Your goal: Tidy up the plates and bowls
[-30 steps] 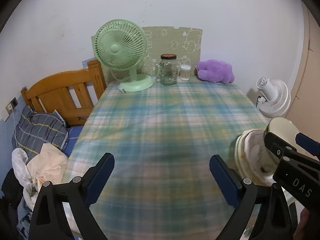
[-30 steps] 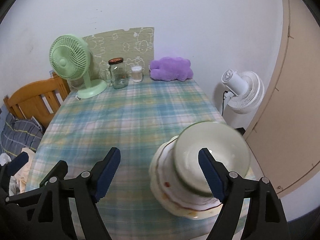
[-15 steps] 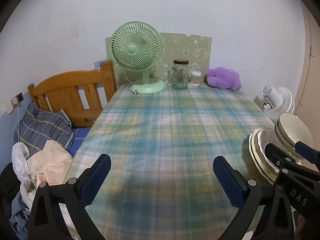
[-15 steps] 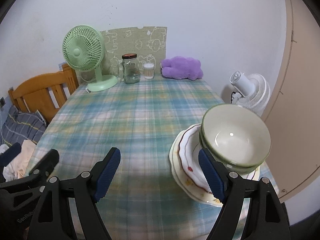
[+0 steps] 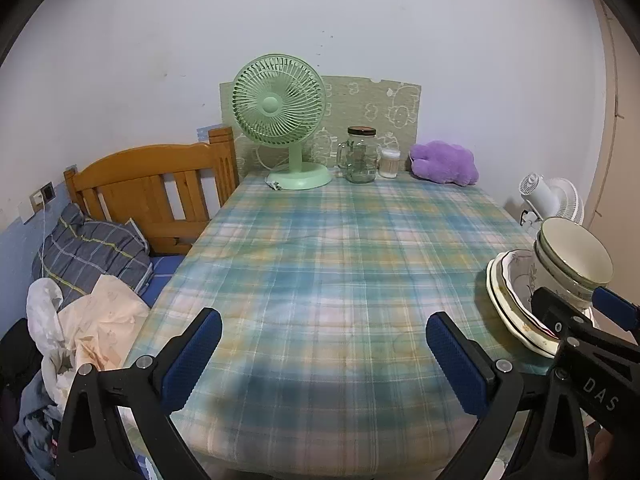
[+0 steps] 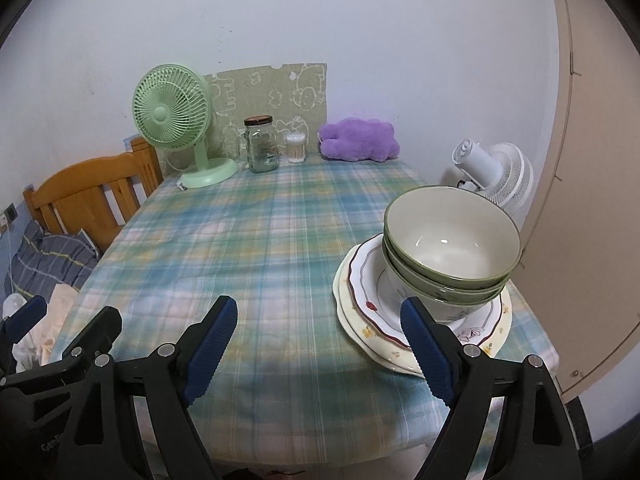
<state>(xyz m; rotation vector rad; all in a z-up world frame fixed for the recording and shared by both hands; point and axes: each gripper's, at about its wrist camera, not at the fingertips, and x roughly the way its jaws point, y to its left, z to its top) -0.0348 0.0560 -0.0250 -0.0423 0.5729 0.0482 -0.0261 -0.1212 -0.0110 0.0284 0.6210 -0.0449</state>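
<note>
While both tools hang over the near end of the counter [image 6: 260, 240], the dishes sit in one pile at its right side, close to the edge. The plates [image 6: 360, 280] lie flat at the bottom, and the bowls [image 6: 452, 240] sit nested on top, open side up. The right hand-held gripper [image 6: 320, 344] is the nearer one. From it, the pile is at about one o'clock, very near, and its right finger crosses in front of the plate rim in that view. Whether it touches the rim is hard to tell. The left hand-held gripper [image 5: 324, 352] sees the same pile far off at about three o'clock, past the right tool. Both have their blue pads wide apart and hold nothing. A pile like this has no long side; it is round, so a grab would come from the rim. The bowls stand tall and could tip if pushed from the side. This tidy pile could be dishes that are now all put together, or a pile that waits to be sorted out; these pictures fit both. Some things are hard to see. The near part of the plates is hidden behind the right finger. How many plates there are is not clear; how many bowls is unclear too. At twelve o'clock, far away, stand a green fan [image 6: 172, 112], a jar [image 6: 262, 144] and a purple soft toy [image 6: 358, 138].
</note>
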